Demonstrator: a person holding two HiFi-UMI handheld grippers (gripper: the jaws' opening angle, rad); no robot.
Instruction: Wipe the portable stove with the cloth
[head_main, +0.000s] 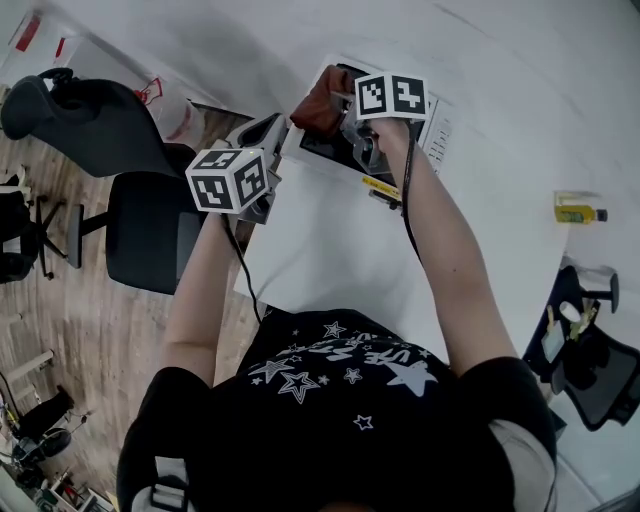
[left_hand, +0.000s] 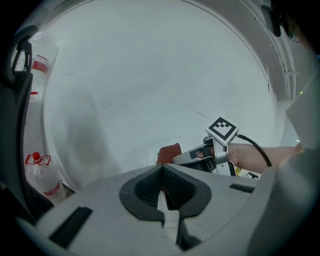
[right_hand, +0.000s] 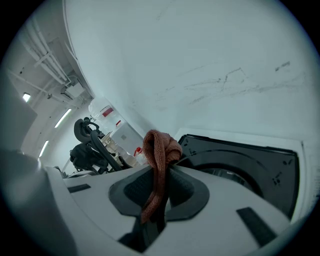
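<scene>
Cloth (right_hand: 159, 152) of a rusty brown knit was clenched in the right gripper (right_hand: 161, 172), whose jaws pressed on it from both sides. Its long axis ran along the jaws: a folded strip lay down between the pads toward the gripper body, while the bunched end stood out past the tips, pointing away from the person. In the head view that bunch sat over the far left corner of the portable stove (head_main: 328, 148), though whether it touched the surface could not be made out. The stove lay at the far end of the white desk (head_main: 330, 250), close to the wall, with its long side running from upper left to lower right in that view and its black top facing up. A round burner recess showed just to the right of the cloth in the right gripper view. The left gripper (left_hand: 161, 172) was clenched with nothing between its pads; it was held just beside the left end of the stove, near the desk's left edge, aimed toward the wall, with the right gripper and cloth visible ahead of it. A yellow bottle (head_main: 578, 212) lay well apart at the right, and a dark office chair (head_main: 150, 225) stood off the desk's left side.
</scene>
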